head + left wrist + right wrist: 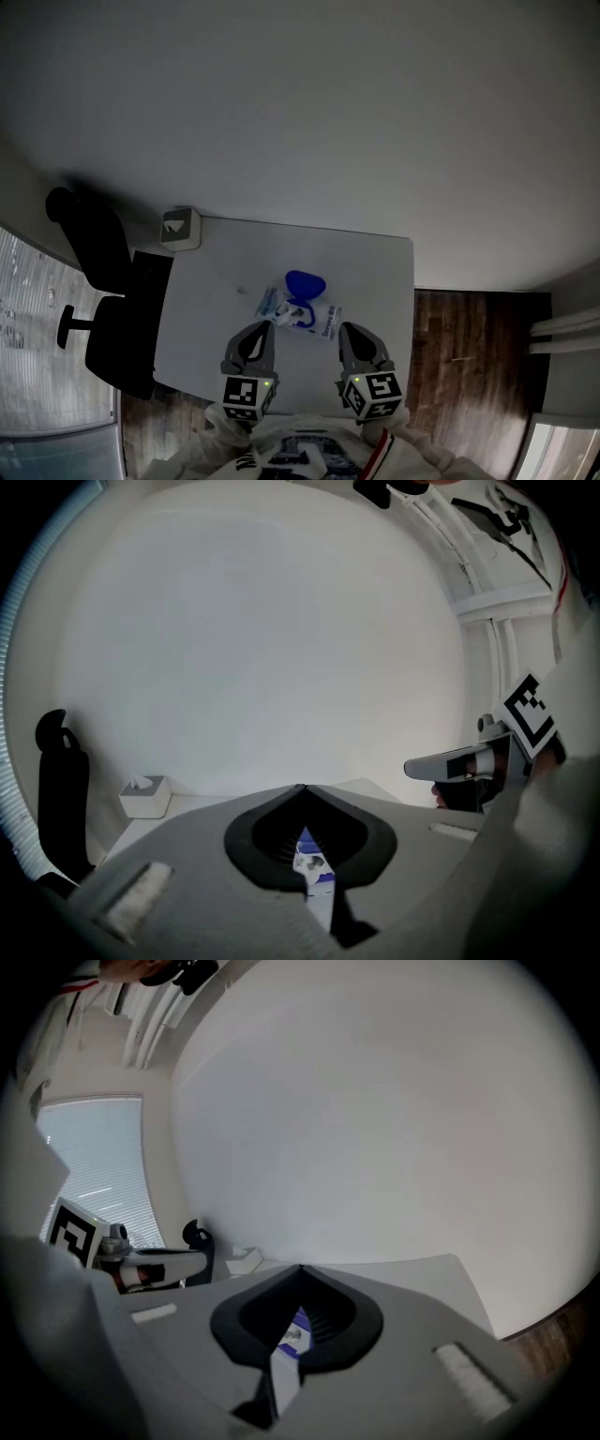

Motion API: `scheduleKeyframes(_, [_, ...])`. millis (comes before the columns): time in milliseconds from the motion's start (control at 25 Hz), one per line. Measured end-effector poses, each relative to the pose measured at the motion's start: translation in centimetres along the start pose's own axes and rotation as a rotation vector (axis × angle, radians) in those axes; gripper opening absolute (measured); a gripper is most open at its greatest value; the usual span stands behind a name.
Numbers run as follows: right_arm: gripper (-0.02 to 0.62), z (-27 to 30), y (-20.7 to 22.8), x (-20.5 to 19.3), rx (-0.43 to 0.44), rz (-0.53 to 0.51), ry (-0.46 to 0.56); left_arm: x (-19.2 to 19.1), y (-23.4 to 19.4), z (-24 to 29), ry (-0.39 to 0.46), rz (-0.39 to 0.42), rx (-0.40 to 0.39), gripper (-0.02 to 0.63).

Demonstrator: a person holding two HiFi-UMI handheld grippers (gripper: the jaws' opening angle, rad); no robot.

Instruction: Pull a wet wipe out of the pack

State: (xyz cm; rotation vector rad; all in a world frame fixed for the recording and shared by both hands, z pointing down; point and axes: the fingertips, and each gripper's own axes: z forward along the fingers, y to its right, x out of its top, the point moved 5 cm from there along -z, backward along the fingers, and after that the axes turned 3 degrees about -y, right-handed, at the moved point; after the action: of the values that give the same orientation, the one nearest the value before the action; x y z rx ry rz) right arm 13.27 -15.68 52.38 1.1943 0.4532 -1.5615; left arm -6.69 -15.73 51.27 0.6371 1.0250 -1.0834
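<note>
The wet wipe pack [302,315] lies flat on the white table [375,272], and its blue lid [305,282] is flipped open on the far side. My left gripper [265,326] hovers just short of the pack's near left corner, with the jaws meeting at the tips and nothing between them. My right gripper [346,329] hovers at the near right corner, also shut and empty. In the left gripper view the pack [310,859] shows through the gap behind the closed jaws of the left gripper [302,788]. The right gripper view shows the pack [292,1333] the same way behind the right gripper [300,1268].
A white tissue box [179,228] stands at the table's far left corner. A black office chair [103,281] is beside the table's left edge. Wooden floor [469,347] lies to the right. A pale wall rises beyond the table.
</note>
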Motion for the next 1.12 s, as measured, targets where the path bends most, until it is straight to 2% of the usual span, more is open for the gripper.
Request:
scheduleKeyframes(240, [0.006, 1.4, -1.2, -0.6, 0.002, 0.001, -0.026, -0.7, -1.4, -0.4, -0.026, 0.004, 0.001, 0.003])
scheduleKeyframes(600, [0.011, 2.3, -3.0, -0.7, -0.087, -0.07, -0.076, -0.9, -3.0, -0.1, -0.005, -0.009, -0.069, 0.003])
scheduleKeyframes(800, [0.06, 3.0, -3.7, -1.0, -0.098, -0.097, -0.118, -1.2, -3.3, 0.1, 0.004, -0.02, -0.094, 0.003])
scheduleKeyframes(960, [0.121, 4.6, -4.3, -1.8, -0.079, -0.126, -0.183, -1.3, -3.6, 0.3, 0.001, -0.028, -0.106, 0.003])
scheduleKeyframes(1120, [0.15, 6.6, -5.2, -2.5, -0.051, -0.154, -0.248, -1.5, -4.3, 0.4, -0.006, -0.035, -0.103, 0.003])
